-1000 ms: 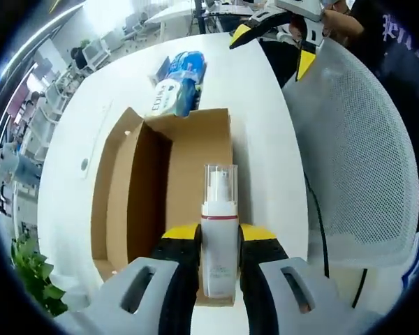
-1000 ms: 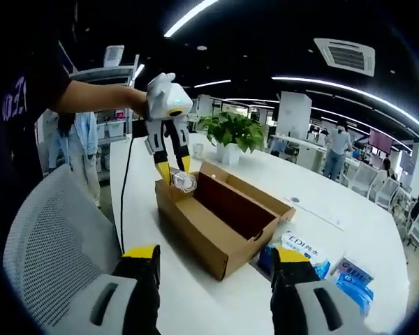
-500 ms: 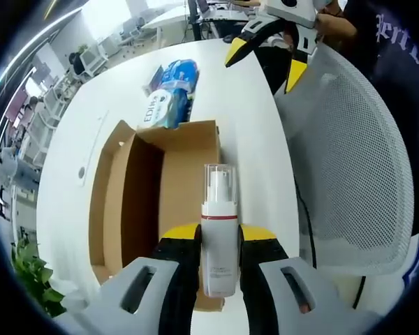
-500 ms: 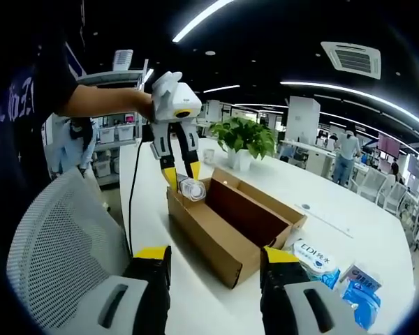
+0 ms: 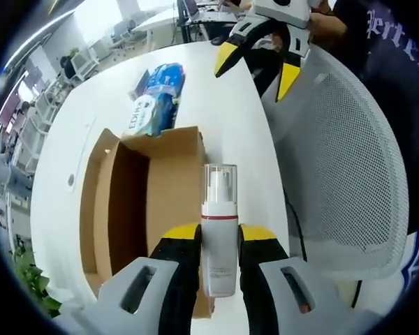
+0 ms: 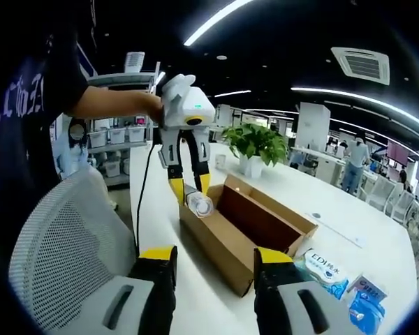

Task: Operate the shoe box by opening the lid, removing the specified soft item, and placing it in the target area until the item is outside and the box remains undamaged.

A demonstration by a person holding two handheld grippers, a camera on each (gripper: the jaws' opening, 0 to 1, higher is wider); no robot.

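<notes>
Lid step looks done: the brown cardboard shoe box (image 5: 150,202) sits open on the white table (image 5: 234,105), flap folded out on the far side, interior reads dark in both views so I can't tell what's left inside. Left gripper (image 5: 218,241) has its yellow-tipped jaws clamped on a white pump bottle with a clear cap and a red band (image 5: 219,234); in the right gripper view the same bottle (image 6: 197,203) hangs in the air just above the near end of the box (image 6: 248,234), clear of the rim as far as I can judge. So extraction is essentially done, placement isn't. Note the held item is a rigid bottle, not obviously "soft". Right gripper (image 6: 209,262) is empty, jaws apart, hovering near the table edge by the white mesh chair back (image 6: 63,237); it also shows at the top of the left gripper view (image 5: 255,63). Blue and white soft packs (image 5: 150,105) lie on the table just beyond the box's far end, likely the target area, can't confirm. Remaining: carry the bottle away from the box, set it down, release. Box shows no visible damage.
</notes>
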